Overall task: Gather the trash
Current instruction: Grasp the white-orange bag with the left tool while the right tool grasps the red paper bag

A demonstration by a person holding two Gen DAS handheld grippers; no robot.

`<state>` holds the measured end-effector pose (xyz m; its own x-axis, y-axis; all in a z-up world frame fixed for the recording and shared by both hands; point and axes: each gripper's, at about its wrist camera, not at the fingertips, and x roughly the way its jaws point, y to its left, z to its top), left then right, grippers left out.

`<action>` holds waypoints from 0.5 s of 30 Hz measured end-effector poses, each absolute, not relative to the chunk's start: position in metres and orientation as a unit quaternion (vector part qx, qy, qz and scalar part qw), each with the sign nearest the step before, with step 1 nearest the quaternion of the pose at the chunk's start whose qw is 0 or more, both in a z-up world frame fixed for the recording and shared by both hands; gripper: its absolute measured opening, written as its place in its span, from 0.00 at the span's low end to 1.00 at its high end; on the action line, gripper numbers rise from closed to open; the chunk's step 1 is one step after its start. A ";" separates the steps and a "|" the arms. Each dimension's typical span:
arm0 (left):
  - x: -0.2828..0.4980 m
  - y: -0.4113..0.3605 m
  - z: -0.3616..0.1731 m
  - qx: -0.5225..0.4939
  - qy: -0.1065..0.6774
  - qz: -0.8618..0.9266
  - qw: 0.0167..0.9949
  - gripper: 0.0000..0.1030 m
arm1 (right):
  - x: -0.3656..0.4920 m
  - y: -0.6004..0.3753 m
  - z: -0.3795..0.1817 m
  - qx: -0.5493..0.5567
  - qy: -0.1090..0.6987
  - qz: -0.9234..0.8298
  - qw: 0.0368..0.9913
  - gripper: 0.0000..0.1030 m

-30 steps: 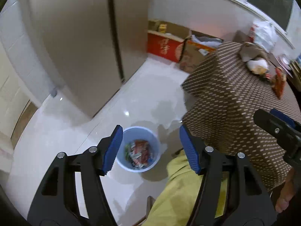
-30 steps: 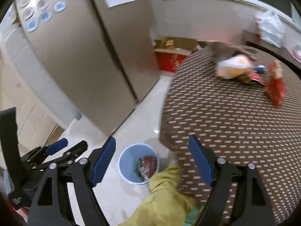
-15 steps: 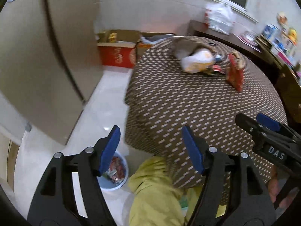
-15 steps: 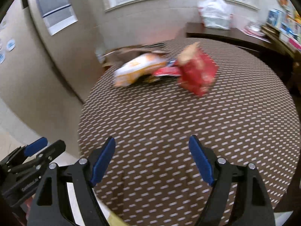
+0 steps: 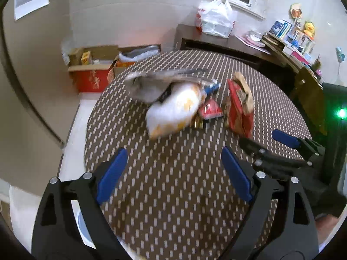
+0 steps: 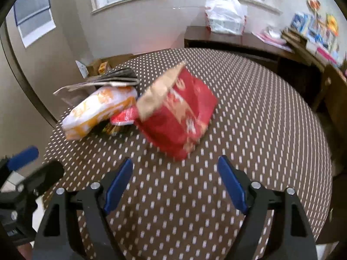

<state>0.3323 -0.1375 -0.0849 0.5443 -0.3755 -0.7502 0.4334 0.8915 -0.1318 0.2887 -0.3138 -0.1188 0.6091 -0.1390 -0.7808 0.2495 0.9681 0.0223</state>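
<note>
A pile of trash lies on the round table with the brown dotted cloth (image 5: 173, 195). A white and orange bag (image 5: 175, 110), a small red wrapper (image 5: 210, 111) and a red snack bag (image 5: 239, 110) lie side by side, with grey flat packaging (image 5: 160, 80) behind. My left gripper (image 5: 173, 173) is open and empty, short of the white and orange bag. My right gripper (image 6: 174, 184) is open and empty, just short of the red snack bag (image 6: 177, 114). The white and orange bag (image 6: 99, 110) lies to its left. The right gripper also shows in the left wrist view (image 5: 279, 143).
Cardboard boxes (image 5: 93, 69) stand on the floor behind the table. A dark sideboard (image 5: 216, 41) along the wall carries a white plastic bag (image 5: 214, 19) and books. A rim of the blue bin (image 5: 83, 227) shows under the table's left edge.
Both grippers swung up from the blue bin on the floor and moved over the table towards the trash pile. Both stayed open and empty.
</note>
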 end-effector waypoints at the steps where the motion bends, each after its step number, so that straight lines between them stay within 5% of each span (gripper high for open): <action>1: 0.339 -0.141 -0.086 0.040 0.419 -0.228 0.878 0.84 | 0.294 -0.313 -0.121 0.059 0.432 -0.113 0.893 0.77; 9: 0.386 -0.164 -0.101 0.054 0.408 -0.260 0.873 0.83 | 0.335 -0.339 -0.128 0.068 0.426 -0.122 0.894 0.76; 10: 0.390 -0.167 -0.105 0.058 0.409 -0.262 0.872 0.75 | 0.337 -0.341 -0.129 0.066 0.423 -0.123 0.895 0.75; 12: 0.394 -0.171 -0.112 0.068 0.417 -0.254 0.870 0.54 | 0.337 -0.345 -0.130 0.068 0.418 -0.122 0.898 0.50; 15: 0.391 -0.171 -0.114 0.064 0.409 -0.255 0.874 0.44 | 0.332 -0.346 -0.123 0.066 0.404 -0.116 0.905 0.34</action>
<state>0.3915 -0.1712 -0.1136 0.5358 -0.3928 -0.7474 0.4972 0.8622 -0.0967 0.3321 -0.3459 -0.1226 0.6461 -0.1565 -0.7470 0.2628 0.9645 0.0252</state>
